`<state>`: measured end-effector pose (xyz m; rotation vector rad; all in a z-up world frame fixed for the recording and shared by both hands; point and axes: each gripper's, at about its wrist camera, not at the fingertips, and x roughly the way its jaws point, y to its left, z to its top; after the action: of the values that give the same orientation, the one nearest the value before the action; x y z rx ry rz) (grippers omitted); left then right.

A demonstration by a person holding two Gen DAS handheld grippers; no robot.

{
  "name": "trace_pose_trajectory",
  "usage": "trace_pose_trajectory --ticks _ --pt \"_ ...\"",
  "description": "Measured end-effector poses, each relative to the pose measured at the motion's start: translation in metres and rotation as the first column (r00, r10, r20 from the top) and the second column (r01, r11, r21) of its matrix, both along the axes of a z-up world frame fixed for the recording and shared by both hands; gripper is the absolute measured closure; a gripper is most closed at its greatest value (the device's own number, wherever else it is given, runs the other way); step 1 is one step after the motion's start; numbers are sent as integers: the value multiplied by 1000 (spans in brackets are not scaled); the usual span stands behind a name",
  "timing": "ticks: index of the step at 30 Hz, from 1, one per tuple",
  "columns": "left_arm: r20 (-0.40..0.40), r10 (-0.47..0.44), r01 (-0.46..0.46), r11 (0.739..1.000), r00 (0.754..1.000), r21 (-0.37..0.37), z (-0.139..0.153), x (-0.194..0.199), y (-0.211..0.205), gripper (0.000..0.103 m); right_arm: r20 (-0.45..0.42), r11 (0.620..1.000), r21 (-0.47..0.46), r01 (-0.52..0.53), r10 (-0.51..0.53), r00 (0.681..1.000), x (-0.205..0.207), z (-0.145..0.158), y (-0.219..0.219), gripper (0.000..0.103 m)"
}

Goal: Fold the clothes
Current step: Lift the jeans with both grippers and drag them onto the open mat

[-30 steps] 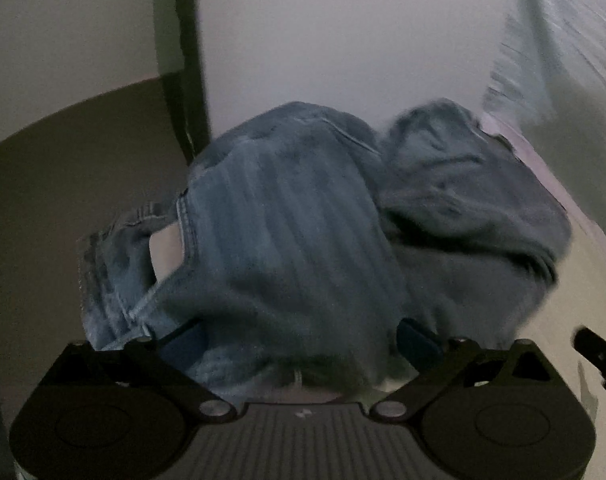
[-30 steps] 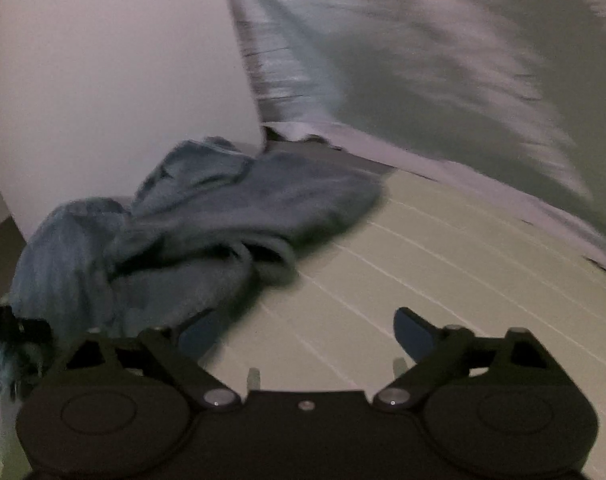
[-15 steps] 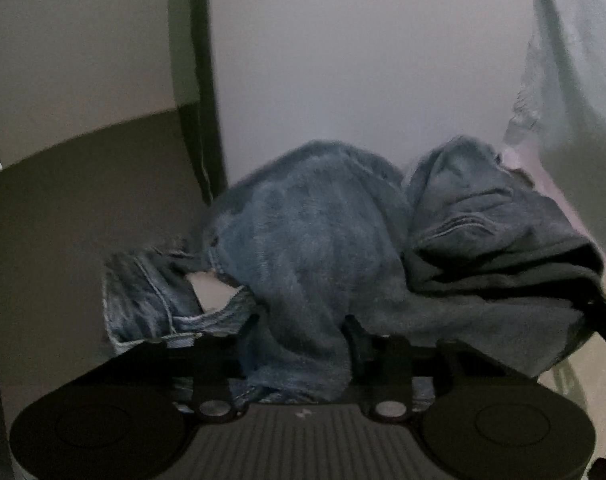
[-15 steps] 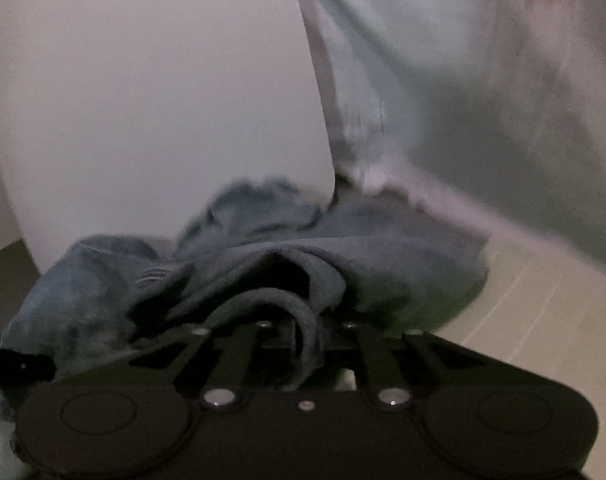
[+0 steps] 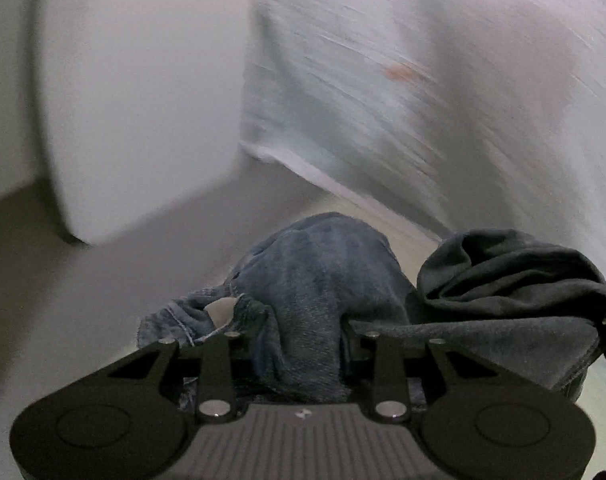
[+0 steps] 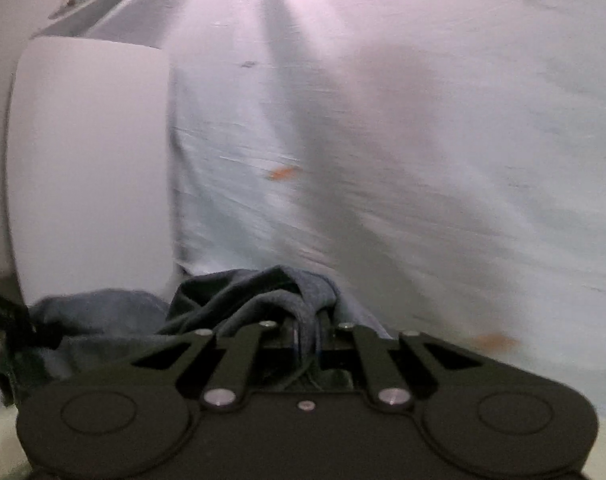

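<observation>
A pair of blue jeans (image 5: 315, 280) hangs bunched in front of the left wrist camera. My left gripper (image 5: 301, 344) is shut on a thick fold of the denim, with a pocket opening showing to its left. A darker part of the jeans (image 5: 503, 280) stretches to the right. In the right wrist view my right gripper (image 6: 307, 332) is shut on a narrow edge of the jeans (image 6: 263, 284), which trail off to the left. Both grippers hold the jeans lifted.
A pale curtain with small orange marks (image 6: 383, 140) fills the background, also in the left wrist view (image 5: 423, 100). A white panel (image 6: 91, 160) stands at the left. A grey floor (image 5: 83, 280) lies below. The left gripper's body (image 6: 7, 312) shows at the left edge.
Both grippers went from open to shut on the jeans. They have since lifted the jeans off the pale striped surface, and both views now tilt up toward the curtain.
</observation>
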<state>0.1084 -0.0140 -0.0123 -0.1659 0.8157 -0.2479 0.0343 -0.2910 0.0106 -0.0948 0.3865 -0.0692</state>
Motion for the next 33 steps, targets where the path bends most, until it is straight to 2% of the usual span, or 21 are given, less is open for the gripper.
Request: trace_pose_trajectory --ticks 2,4,7,8,9,10,11,13,15,18,22,24,26,28,33 --pt "-49 -122 122 993 991 -2 -14 -29 -33 65 -101 996 -3 84 -84 991 -49 -17 -27 95" --pt "-131 -235 238 971 963 10 -37 -57 -65 65 -200 986 -15 167 -166 966 -97 -33 -54 93" --pt "-233 -339 361 931 911 56 -58 -102 -100 62 -342 957 -48 285 -284 896 -171 -58 -94 87" --pt "-234 -354 381 921 905 80 -59 -118 -107 63 -373 949 -46 311 -306 876 -193 -66 -104 83" --pt "-221 -362 392 914 905 109 -58 -134 -111 63 -395 943 -34 331 -317 862 -215 -73 -111 77" --pt "-210 -364 394 911 907 124 -57 -145 -113 60 -399 939 -20 344 -322 859 -229 -75 -116 64" --pt "-198 -363 392 911 910 132 -55 -154 -114 53 -390 936 -4 351 -325 861 -240 -75 -119 57" --pt "-184 -329 355 925 926 135 -55 -166 -111 48 -374 930 26 366 -331 867 -261 -73 -127 56" --pt "-195 -278 307 941 941 140 -56 -174 -104 47 -357 923 57 380 -337 871 -282 -72 -134 56" --pt "-213 -192 226 962 958 150 -59 -180 -90 43 -333 919 70 388 -346 877 -296 -70 -146 54" --pt "-224 -108 140 981 969 134 -55 -173 -72 28 -348 913 47 406 -367 863 -299 -75 -146 49" --pt "-208 -90 122 982 974 145 -52 -167 -67 27 -367 913 25 406 -370 854 -297 -79 -142 48" --pt "-192 -88 123 976 977 178 -52 -157 -65 21 -377 919 5 395 -364 852 -293 -81 -139 45" --pt "-203 -82 122 973 976 196 -58 -146 -63 20 -385 920 -9 392 -365 848 -288 -85 -140 41" --pt "-285 -93 139 980 954 146 -77 -122 -63 20 -412 926 -37 375 -356 839 -260 -101 -148 40"
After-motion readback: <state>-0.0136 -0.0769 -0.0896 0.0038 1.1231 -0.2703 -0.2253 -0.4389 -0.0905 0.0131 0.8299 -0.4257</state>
